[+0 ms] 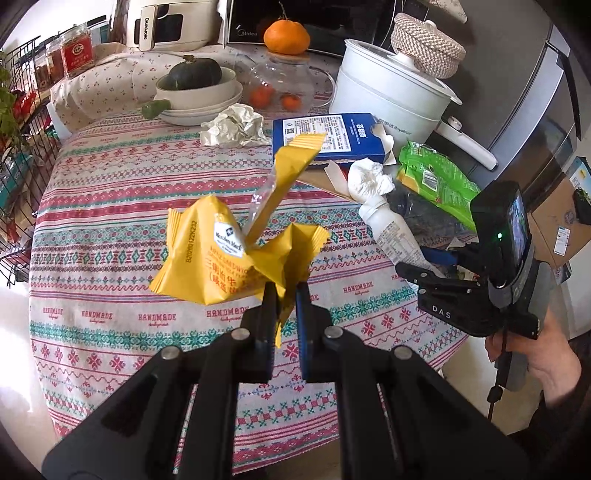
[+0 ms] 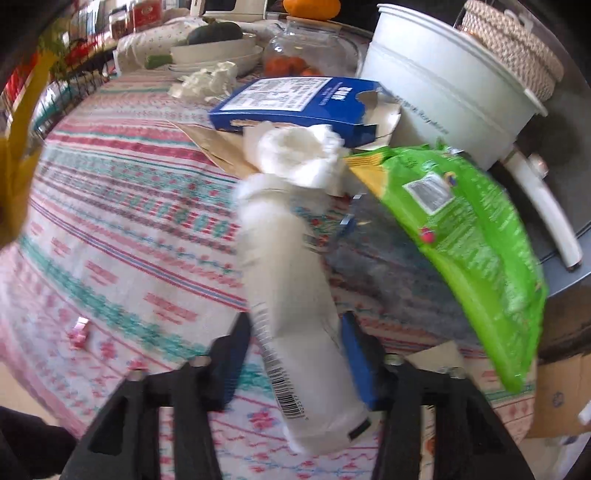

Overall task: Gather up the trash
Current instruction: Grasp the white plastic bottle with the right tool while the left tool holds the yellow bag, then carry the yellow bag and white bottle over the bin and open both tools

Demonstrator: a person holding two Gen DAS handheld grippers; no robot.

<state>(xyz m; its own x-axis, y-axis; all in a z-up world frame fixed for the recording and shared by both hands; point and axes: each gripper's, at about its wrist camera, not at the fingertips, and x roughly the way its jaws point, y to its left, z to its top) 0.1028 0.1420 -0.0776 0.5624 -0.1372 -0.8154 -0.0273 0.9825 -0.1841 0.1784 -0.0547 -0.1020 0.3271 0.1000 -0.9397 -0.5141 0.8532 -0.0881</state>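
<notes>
My left gripper [image 1: 286, 291] is shut on a yellow snack wrapper [image 1: 229, 251] and holds it above the patterned tablecloth [image 1: 129, 229]. My right gripper [image 2: 295, 339] holds a white plastic bottle [image 2: 291, 288] between its fingers, lifted off the cloth; the bottle also shows in the left wrist view [image 1: 395, 236]. Other trash lies on the table: a crumpled white tissue [image 2: 295, 151], a green snack bag [image 2: 469, 236], an open blue box [image 2: 295, 103] and crumpled paper [image 1: 236, 125]. The view from the right wrist is blurred.
A white electric pot [image 1: 391, 92] with a woven lidded basket [image 1: 424, 44] stands at the back right. Bowls with a green squash [image 1: 195, 77], a glass teapot [image 1: 280, 81], an orange [image 1: 286, 35] and a microwave [image 1: 314, 18] line the back. A wire rack [image 1: 18, 147] stands left.
</notes>
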